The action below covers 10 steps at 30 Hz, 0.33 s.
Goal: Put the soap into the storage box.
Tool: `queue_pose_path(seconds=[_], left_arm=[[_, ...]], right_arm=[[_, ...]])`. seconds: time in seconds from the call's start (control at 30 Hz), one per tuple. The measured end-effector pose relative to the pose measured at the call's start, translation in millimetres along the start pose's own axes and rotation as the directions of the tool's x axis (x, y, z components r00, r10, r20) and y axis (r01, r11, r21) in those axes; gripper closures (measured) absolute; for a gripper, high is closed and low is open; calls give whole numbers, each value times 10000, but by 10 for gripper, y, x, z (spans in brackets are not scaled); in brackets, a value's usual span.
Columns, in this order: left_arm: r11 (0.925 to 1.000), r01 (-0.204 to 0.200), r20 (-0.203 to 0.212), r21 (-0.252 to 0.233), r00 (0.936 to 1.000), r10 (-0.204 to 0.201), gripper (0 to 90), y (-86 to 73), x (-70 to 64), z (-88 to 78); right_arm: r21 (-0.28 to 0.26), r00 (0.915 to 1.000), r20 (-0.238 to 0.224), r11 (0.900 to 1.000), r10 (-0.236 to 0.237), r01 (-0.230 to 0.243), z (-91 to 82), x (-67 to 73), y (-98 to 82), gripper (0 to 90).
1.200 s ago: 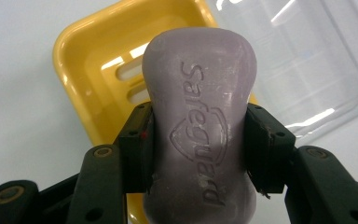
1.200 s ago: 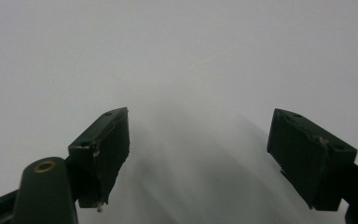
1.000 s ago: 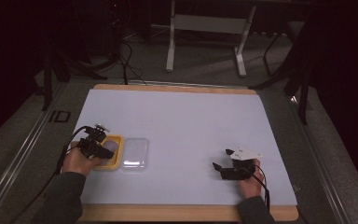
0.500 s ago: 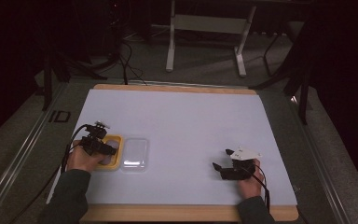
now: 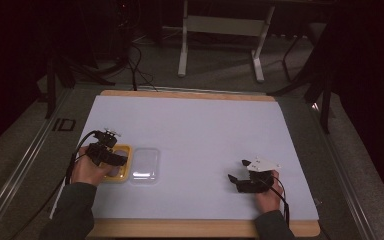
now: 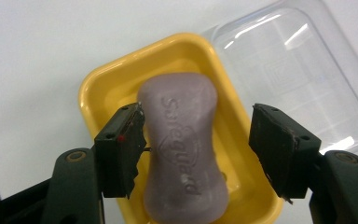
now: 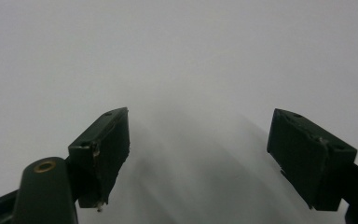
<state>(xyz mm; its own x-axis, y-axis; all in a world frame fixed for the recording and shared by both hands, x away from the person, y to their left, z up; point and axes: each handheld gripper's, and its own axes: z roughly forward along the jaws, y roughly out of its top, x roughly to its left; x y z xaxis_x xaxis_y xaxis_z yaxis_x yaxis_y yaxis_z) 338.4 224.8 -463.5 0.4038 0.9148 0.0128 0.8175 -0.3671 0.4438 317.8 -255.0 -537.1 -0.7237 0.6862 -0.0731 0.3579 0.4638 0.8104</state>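
At the worktop's [image 5: 195, 125] left, the left gripper [image 6: 198, 149] has just been opening, its jaws now wide on either side of the purple soap bar [image 6: 182, 149], one pad just beside it, the other apart. Soap lies in the yellow dish [image 6: 98, 84], clear lid [image 6: 298, 70] alongside. Well apart at right, the right gripper [image 7: 198, 154] rests open over bare white surface.

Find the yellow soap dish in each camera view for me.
High view: yellow soap dish at left, under the left gripper.
Left gripper view: centre, holding the purple soap bar.
Right gripper view: not in it.
Shared landmark: the clear lid beside the dish.
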Motion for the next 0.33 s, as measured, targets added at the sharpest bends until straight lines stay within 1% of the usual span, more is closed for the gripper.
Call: queue_pose_path(seconds=[0.1, 0.27, 0.33], left_arm=[[9993, -125, -13, -357, 9999, 125, 358, 9, -46, 15], [9970, -568, 43, -527, 9984, 571, 352, 36, -136, 52], [9954, -654, 3, -704, 9978, 656, 354, 45, -186, 51]], right_arm=[[16, 10000, -7, 10000, 2, -2, 1, -1, 1, 206], [16, 10000, -9, 10000, -3, 3, 1, -2, 0, 206], [18, 10000, -23, 10000, 13, -13, 3, -3, 1, 206]])
